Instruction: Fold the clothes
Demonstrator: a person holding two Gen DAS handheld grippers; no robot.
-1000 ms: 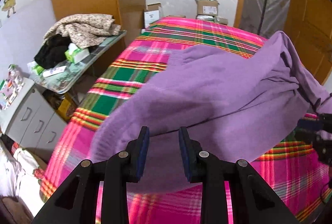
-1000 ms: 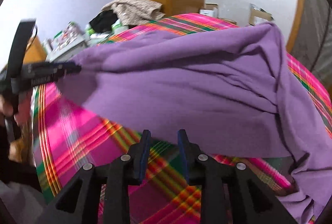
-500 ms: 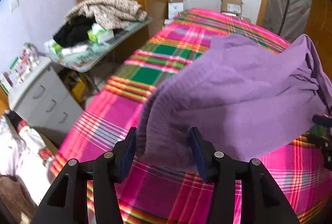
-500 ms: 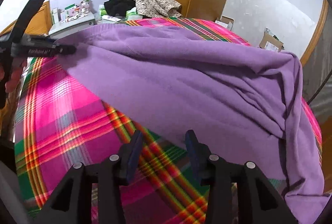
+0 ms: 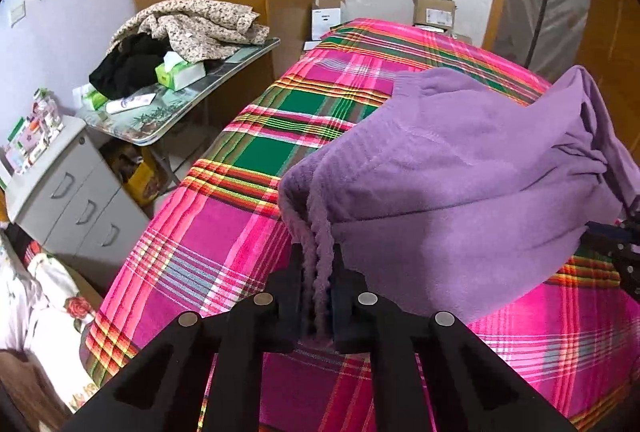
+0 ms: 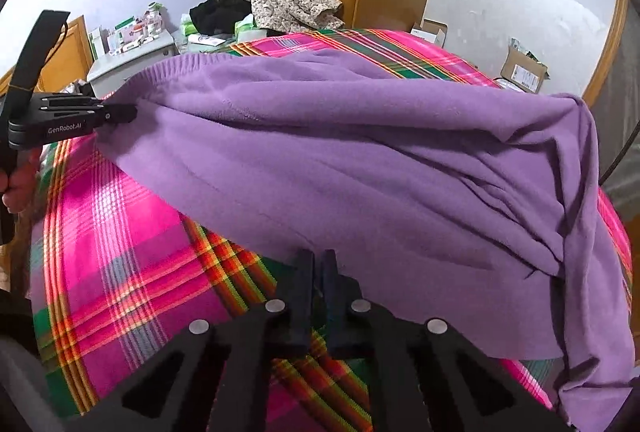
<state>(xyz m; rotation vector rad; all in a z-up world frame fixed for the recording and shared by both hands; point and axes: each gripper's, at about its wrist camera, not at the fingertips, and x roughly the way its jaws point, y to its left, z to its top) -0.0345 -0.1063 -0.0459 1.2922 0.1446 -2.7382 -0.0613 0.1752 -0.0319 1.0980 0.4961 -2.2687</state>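
Note:
A purple fleece garment hangs lifted over the pink and green plaid bed cover. My left gripper is shut on a bunched corner of its ribbed edge. In the right wrist view the garment spreads wide, and the left gripper pinches its far left corner. My right gripper is shut at the near hem, where the cloth edge runs between the fingers. From the left wrist view the right gripper peeks out at the right edge under the cloth.
Left of the bed, a side table holds a pile of clothes and tissue boxes. A grey drawer cabinet stands nearer. Cardboard boxes sit past the bed's far end. A hand holds the left gripper.
Both grippers were open half a second ago and are now shut on the garment's edge. The cloth has bunched up between the left fingers.

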